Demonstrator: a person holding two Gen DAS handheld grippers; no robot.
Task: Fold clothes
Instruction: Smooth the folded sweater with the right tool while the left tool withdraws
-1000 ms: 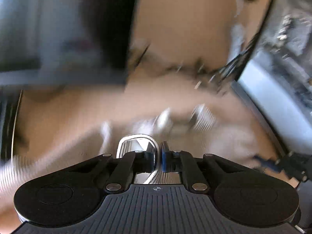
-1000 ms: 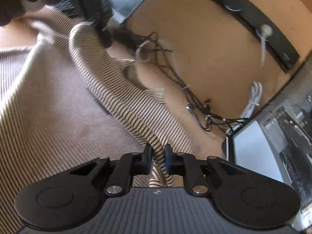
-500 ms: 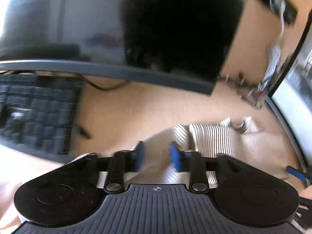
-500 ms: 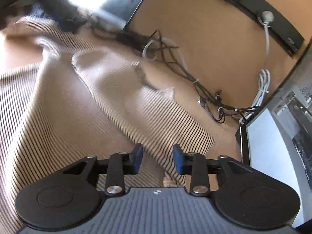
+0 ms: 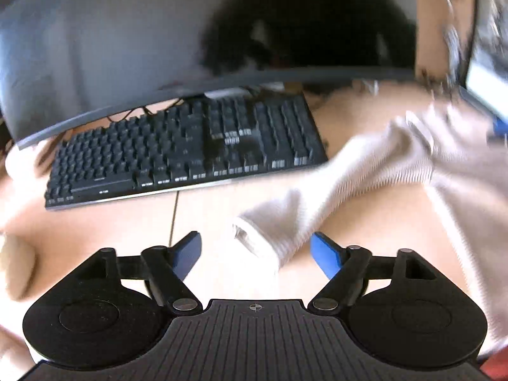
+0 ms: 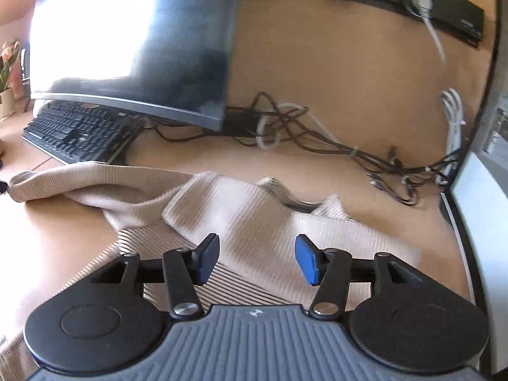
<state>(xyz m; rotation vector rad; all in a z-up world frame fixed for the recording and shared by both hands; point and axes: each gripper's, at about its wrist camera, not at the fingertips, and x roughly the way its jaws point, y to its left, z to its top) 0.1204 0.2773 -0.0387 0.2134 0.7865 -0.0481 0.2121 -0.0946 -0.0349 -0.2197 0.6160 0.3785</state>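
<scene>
A beige ribbed sweater (image 6: 254,222) lies on the wooden desk (image 6: 349,63), its top part folded over. One sleeve (image 6: 95,181) stretches left toward the keyboard. In the left wrist view the sleeve's cuff (image 5: 260,238) lies just ahead of my left gripper (image 5: 255,250), which is open and empty, jaws wide apart. My right gripper (image 6: 257,258) is open and empty, hovering over the folded sweater body.
A black keyboard (image 5: 184,149) sits under a curved monitor (image 6: 143,41) at the back left. A tangle of cables (image 6: 317,139) lies behind the sweater. A second screen (image 6: 476,222) stands at the right edge. A potted plant (image 6: 6,73) is far left.
Both grippers were shut on sweater fabric a second ago and have opened and let go. The sleeve now lies stretched left; the left gripper swung toward the keyboard.
</scene>
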